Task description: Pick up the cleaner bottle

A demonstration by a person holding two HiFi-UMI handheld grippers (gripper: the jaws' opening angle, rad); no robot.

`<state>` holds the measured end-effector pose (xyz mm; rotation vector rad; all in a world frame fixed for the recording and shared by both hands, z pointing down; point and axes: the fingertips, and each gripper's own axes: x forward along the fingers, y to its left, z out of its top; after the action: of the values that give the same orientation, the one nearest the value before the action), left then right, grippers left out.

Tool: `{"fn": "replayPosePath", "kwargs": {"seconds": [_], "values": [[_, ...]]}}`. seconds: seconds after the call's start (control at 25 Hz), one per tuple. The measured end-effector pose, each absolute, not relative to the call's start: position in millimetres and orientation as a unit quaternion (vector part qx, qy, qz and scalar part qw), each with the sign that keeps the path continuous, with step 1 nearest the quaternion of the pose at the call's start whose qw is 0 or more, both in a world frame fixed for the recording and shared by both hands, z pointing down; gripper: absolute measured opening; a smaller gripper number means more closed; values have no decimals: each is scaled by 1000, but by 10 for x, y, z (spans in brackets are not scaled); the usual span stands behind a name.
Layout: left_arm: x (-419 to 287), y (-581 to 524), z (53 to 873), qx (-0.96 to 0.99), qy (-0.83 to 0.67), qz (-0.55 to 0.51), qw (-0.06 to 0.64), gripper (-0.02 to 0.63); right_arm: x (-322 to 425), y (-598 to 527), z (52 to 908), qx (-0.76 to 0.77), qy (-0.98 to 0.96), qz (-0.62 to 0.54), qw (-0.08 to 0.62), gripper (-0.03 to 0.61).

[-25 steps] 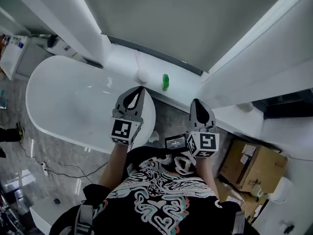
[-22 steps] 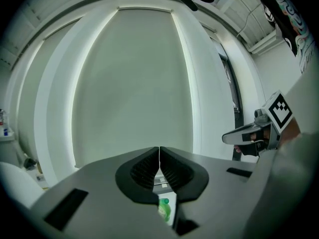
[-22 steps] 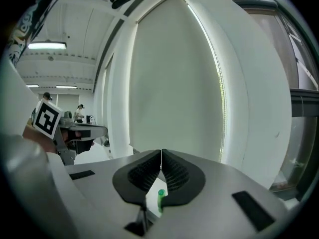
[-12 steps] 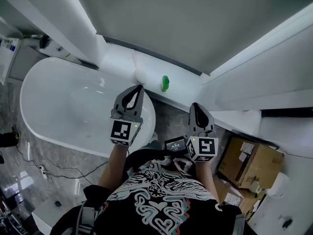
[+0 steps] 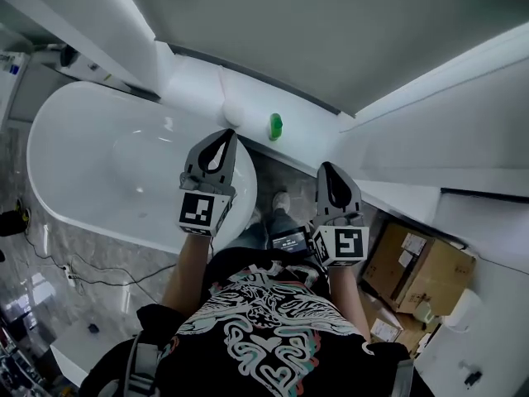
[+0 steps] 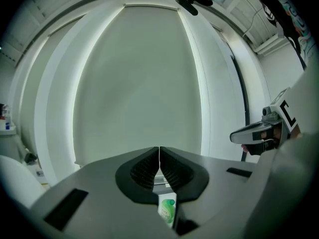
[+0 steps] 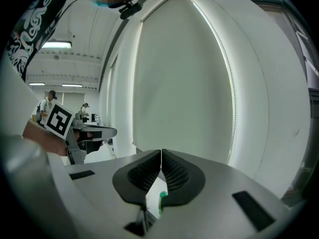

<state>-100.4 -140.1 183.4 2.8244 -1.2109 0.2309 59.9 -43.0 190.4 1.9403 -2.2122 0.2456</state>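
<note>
The green cleaner bottle (image 5: 275, 126) stands upright on the white ledge (image 5: 310, 135) behind the bathtub. My left gripper (image 5: 221, 143) is shut and empty, hovering over the tub's right end, short of the bottle and to its left. My right gripper (image 5: 331, 176) is also shut and empty, over the floor to the right of the tub, nearer me than the ledge. In the left gripper view the bottle (image 6: 168, 209) peeks out below the closed jaws (image 6: 159, 156). Through the right gripper view only a green sliver of the bottle (image 7: 161, 202) shows beneath the closed jaws (image 7: 161, 158).
A white oval bathtub (image 5: 83, 172) fills the left. A round white object (image 5: 233, 114) sits on the ledge left of the bottle. Cardboard boxes (image 5: 421, 267) lie at the right. A cable (image 5: 74, 275) trails on the marbled floor.
The view has shifted so the tub and the bottle sit slightly higher and further left. Both grippers have stayed shut and have drifted a little forward, the left one more.
</note>
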Motion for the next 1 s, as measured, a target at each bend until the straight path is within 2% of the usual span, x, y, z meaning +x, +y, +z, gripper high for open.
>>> {"fn": "replayPosePath", "kwargs": {"seconds": [0.44, 1.0], "values": [[-810, -1375, 2025, 907, -410, 94, 36, 18, 786, -678, 2094, 626, -770, 87, 85, 28], [-668, -1498, 2995, 887, -439, 122, 81, 18, 892, -976, 2846, 601, -788, 100, 85, 28]]}}
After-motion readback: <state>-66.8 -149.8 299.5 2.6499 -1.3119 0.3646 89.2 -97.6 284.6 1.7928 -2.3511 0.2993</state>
